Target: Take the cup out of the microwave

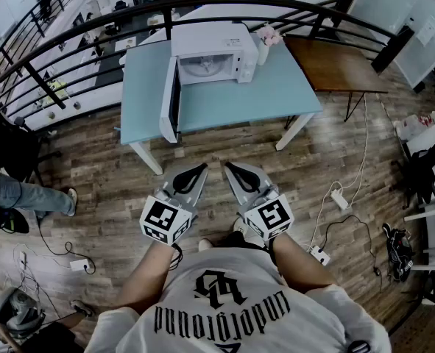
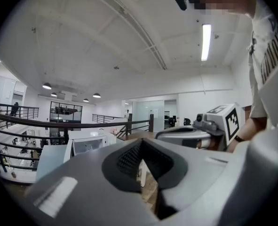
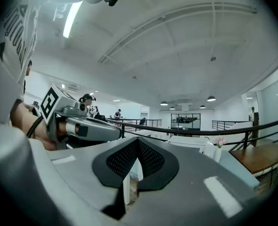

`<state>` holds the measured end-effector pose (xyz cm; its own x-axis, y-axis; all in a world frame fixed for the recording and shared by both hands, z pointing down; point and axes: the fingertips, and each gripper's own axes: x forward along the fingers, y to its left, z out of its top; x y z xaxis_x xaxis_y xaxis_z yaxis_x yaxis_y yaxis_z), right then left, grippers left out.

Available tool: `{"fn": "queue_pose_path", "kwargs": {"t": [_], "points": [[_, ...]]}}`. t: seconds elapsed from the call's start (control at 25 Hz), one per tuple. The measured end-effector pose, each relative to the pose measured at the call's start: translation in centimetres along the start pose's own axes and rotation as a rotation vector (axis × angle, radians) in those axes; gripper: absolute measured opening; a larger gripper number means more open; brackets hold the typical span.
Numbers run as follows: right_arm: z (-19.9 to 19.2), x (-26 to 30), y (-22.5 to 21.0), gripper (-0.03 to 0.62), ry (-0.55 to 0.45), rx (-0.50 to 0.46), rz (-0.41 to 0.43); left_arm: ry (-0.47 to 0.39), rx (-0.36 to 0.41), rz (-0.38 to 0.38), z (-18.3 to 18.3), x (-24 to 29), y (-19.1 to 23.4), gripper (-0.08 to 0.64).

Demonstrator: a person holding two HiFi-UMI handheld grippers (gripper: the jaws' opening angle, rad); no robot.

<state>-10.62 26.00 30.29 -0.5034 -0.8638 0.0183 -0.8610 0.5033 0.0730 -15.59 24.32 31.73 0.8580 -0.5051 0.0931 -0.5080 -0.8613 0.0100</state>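
The left gripper [image 1: 202, 169] and right gripper [image 1: 230, 168], both closed and empty, pointed level at the far microwave [image 1: 211, 52], its door [image 1: 170, 98] open for access.

- The right gripper [image 3: 138, 144] has its jaws pressed together, with nothing between them.
- The left gripper [image 3: 116, 133] lies level just beside it at the left, held by a hand [image 3: 25, 120].
- Ahead, a white microwave [image 3: 188, 141] and a vase [image 3: 217, 152] with a pink flower stand on a blue table [image 3: 235, 171].
- A black railing [image 3: 200, 131] crosses the view above them.
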Motion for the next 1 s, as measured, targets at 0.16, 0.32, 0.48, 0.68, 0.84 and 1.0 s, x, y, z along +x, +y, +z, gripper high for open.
{"fn": "queue_pose_path", "kwargs": {"t": [0.16, 0.32, 0.48, 0.68, 0.84, 1.0], "points": [[-0.7, 0.3, -1.5, 0.0, 0.005, 0.006, 0.0, -0.007, -0.032, -0.027, -0.3, 1.5, 0.1, 0.048], [-0.7, 0.7, -3.5, 0.0, -0.001, 0.003, -0.002, -0.008, -0.077, -0.038, -0.7, 3.4, 0.8, 0.048], [-0.6, 1.1, -6.5, 0.0, -0.01, 0.002, 0.002, -0.003, -0.078, -0.025, -0.7, 6.3, 1.6, 0.048], [-1.3, 1.7, -11.0, 0.0, -0.01, -0.004, 0.017, 0.001, -0.077, 0.0, -0.7, 10.6, 2.6, 0.048], [-1.7, 1.8, -14.6, 0.0, -0.008, -0.006, 0.041, -0.004, -0.069, 0.032, -0.2, 14.1, 2.9, 0.048], [-2.2, 2.1, -17.4, 0.0, -0.005, -0.004, 0.076, -0.007, -0.039, 0.08, 0.1, 16.9, 3.2, 0.049]]}}
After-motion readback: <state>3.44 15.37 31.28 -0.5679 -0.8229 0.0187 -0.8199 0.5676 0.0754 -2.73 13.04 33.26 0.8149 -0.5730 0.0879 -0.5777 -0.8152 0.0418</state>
